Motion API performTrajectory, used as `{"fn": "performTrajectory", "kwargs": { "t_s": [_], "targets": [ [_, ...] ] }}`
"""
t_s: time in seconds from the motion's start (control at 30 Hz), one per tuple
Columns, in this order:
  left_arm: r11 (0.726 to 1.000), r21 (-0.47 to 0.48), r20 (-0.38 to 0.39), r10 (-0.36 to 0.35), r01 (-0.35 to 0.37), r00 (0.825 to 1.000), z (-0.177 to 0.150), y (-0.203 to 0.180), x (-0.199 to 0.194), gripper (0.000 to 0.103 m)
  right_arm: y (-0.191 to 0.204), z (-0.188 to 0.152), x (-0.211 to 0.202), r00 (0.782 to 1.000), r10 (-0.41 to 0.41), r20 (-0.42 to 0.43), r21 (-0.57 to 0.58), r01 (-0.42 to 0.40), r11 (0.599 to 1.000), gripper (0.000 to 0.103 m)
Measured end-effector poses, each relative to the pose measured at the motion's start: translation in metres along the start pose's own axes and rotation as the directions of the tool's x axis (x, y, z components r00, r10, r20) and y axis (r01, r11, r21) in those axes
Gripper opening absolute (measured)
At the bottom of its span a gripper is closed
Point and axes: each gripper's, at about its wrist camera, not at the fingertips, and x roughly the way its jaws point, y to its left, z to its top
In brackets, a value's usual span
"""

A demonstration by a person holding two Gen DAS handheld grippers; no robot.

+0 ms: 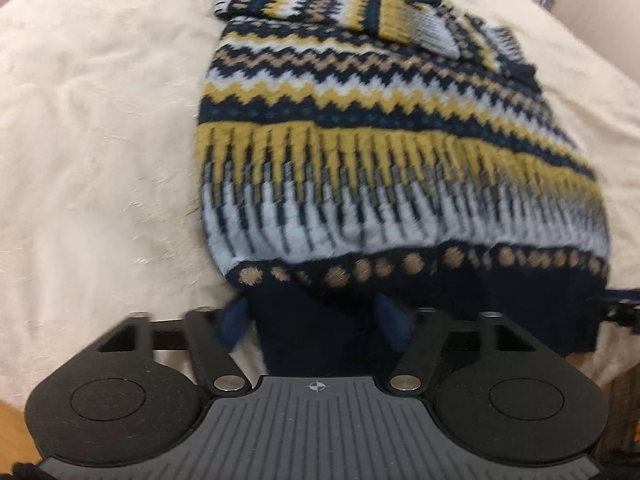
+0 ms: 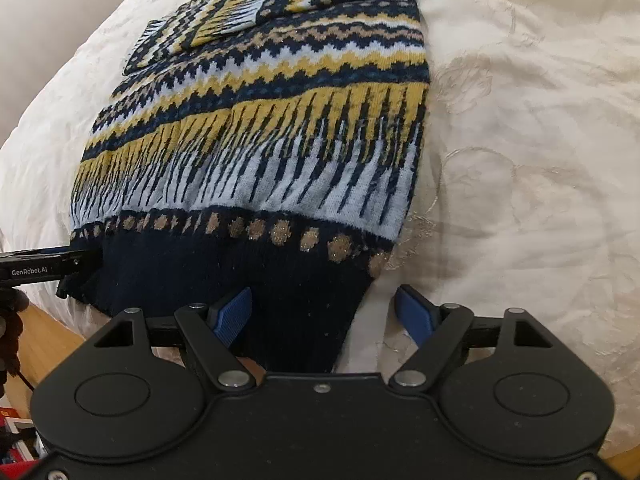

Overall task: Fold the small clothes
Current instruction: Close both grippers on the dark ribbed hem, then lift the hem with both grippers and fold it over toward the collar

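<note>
Right wrist view shows my right gripper (image 2: 324,312) spread around the sweater (image 2: 256,152) hem, left gripper (image 1: 312,316) likewise; uneven bites could skew the fold.

Cream bedspread (image 2: 520,120) over wooden floor (image 2: 44,332), pale wall (image 2: 48,20) behind
</note>
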Motion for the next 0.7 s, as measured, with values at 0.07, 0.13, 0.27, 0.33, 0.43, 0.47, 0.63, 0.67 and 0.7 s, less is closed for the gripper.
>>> {"fn": "performTrajectory", "kwargs": {
  "t_s": [0.07,0.13,0.27,0.33,0.43,0.47,0.63,0.67,0.7],
  "targets": [
    [0.999,-0.028,-0.007,-0.022,0.022,1.0,0.002,0.0,0.0,0.026,-0.003,0.001,0.0,0.999,0.041,0.009,0.013,-0.041,0.999,0.079],
    [0.997,-0.051,-0.01,-0.054,0.053,0.998,0.003,0.002,-0.002,0.017,-0.009,0.001,-0.001,0.994,0.105,0.007,0.053,-0.105,0.993,0.058],
    [0.994,-0.077,0.029,-0.072,0.074,0.997,0.0,0.002,-0.017,0.015,-0.015,0.003,-0.009,0.988,0.155,0.016,0.098,-0.156,0.983,0.024],
    [0.988,-0.122,0.058,-0.089,0.096,0.994,0.001,0.007,-0.028,0.014,-0.016,0.003,-0.019,0.983,0.177,0.039,0.096,-0.18,0.979,0.013],
    [0.975,-0.183,0.099,-0.107,0.124,0.989,0.006,0.015,-0.042,0.013,-0.018,0.006,-0.036,0.975,0.207,0.074,0.098,-0.214,0.972,0.013],
    [0.973,-0.193,0.109,-0.109,0.129,0.988,0.007,0.017,-0.047,0.012,-0.019,0.007,-0.041,0.972,0.217,0.087,0.098,-0.225,0.969,0.013],
    [0.965,-0.225,0.15,-0.102,0.134,0.983,0.015,0.023,-0.061,0.012,-0.018,0.017,-0.058,0.96,0.247,0.135,0.092,-0.26,0.961,0.013],
    [0.962,-0.235,0.159,-0.105,0.141,0.982,0.017,0.024,-0.064,0.012,-0.018,0.019,-0.06,0.957,0.251,0.142,0.09,-0.265,0.96,0.013],
    [0.959,-0.242,0.162,-0.109,0.147,0.981,0.019,0.024,-0.065,0.012,-0.016,0.022,-0.061,0.955,0.256,0.148,0.085,-0.27,0.959,0.013]
  ]
}}
